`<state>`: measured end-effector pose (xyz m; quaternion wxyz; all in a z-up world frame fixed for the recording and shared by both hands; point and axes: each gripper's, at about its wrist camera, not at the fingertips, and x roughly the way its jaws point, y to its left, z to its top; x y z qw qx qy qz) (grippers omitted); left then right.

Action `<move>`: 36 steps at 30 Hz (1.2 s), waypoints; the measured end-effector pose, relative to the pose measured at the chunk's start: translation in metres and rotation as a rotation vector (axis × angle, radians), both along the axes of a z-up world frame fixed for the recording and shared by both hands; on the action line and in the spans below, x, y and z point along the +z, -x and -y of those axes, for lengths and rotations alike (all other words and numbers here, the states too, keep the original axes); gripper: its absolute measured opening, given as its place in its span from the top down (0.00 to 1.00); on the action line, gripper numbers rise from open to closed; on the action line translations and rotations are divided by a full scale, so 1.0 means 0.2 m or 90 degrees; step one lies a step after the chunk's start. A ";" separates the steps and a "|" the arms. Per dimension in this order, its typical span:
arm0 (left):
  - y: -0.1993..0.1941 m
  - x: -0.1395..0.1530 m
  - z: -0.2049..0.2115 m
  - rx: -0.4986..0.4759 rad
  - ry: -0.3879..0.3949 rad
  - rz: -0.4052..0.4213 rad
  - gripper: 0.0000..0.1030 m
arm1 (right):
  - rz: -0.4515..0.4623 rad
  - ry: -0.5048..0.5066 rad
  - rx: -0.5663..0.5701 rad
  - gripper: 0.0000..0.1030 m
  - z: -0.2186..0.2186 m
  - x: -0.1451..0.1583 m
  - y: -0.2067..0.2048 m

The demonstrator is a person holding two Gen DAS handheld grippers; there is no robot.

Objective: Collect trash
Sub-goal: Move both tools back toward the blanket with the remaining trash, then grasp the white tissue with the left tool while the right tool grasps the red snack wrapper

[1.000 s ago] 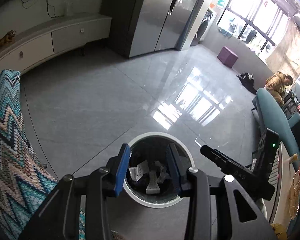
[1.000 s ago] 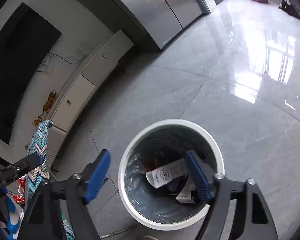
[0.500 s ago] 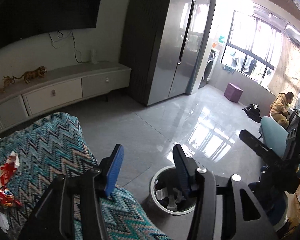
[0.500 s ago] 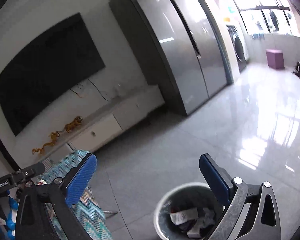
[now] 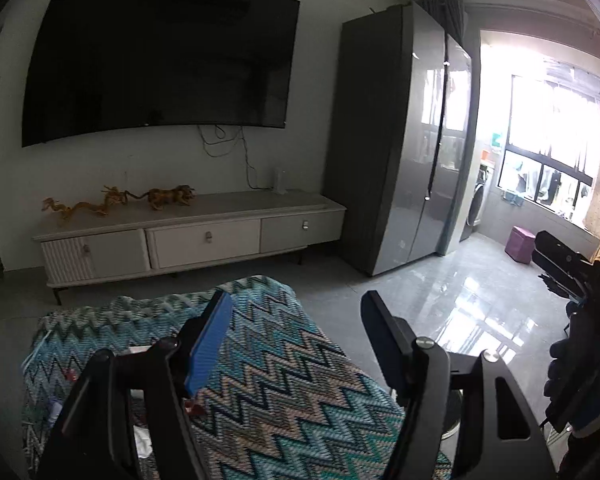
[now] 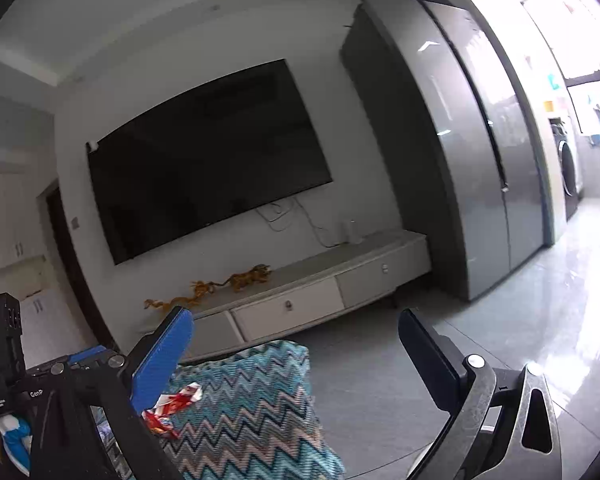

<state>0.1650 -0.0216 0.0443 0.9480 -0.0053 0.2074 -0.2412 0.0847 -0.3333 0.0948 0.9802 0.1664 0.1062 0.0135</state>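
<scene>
My left gripper (image 5: 296,336) hangs above a table under a teal zigzag cloth (image 5: 284,380); its jaws are opening and nothing is between them. Red (image 5: 194,408) and white scraps (image 5: 140,446) of trash peek out behind its left finger. My right gripper (image 6: 296,356) is open wide and empty, over the cloth's (image 6: 252,408) near end. A crumpled red and white wrapper (image 6: 176,396) lies on the cloth just right of its blue pad. Each gripper's body shows at the edge of the other's view. The trash bin is almost wholly hidden.
A large dark TV (image 5: 160,60) hangs on the far wall over a low white cabinet (image 5: 204,236) with golden figurines (image 5: 168,196). A tall grey fridge (image 5: 412,140) stands to the right. Glossy floor (image 5: 460,300) runs to a purple stool (image 5: 520,244).
Both views have swung up from the open bin to the cloth-covered table and TV wall. The bin has dropped out of sight. Both pairs of jaws have spread wider.
</scene>
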 end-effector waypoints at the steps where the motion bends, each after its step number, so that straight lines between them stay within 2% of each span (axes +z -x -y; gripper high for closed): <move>1: 0.00 0.01 -0.06 0.012 0.000 0.003 0.36 | 0.000 0.002 0.013 0.00 -0.05 0.01 -0.01; 8: 0.00 -0.01 -0.57 0.118 0.002 0.013 0.36 | -0.005 0.029 0.093 0.00 -0.39 0.04 -0.15; 13: -0.01 -0.06 -0.82 0.177 0.007 -0.001 0.36 | -0.025 0.050 0.140 0.00 -0.62 0.02 -0.29; 17: -0.05 -0.17 -0.96 0.199 0.014 -0.029 0.36 | -0.062 0.061 0.175 0.00 -0.78 -0.05 -0.41; 25: -0.16 -0.52 -0.99 0.160 0.001 -0.124 0.36 | -0.163 0.082 0.256 0.00 -1.10 -0.29 -0.65; 30: -0.25 -0.75 -0.89 0.104 -0.032 -0.182 0.36 | -0.244 0.090 0.316 0.00 -1.30 -0.52 -0.81; 34: -0.31 -0.91 -0.83 0.083 -0.059 -0.221 0.37 | -0.313 0.085 0.356 0.00 -1.42 -0.71 -0.92; 36: -0.33 -0.99 -0.82 0.074 -0.057 -0.242 0.37 | -0.344 0.089 0.371 0.00 -1.48 -0.81 -0.97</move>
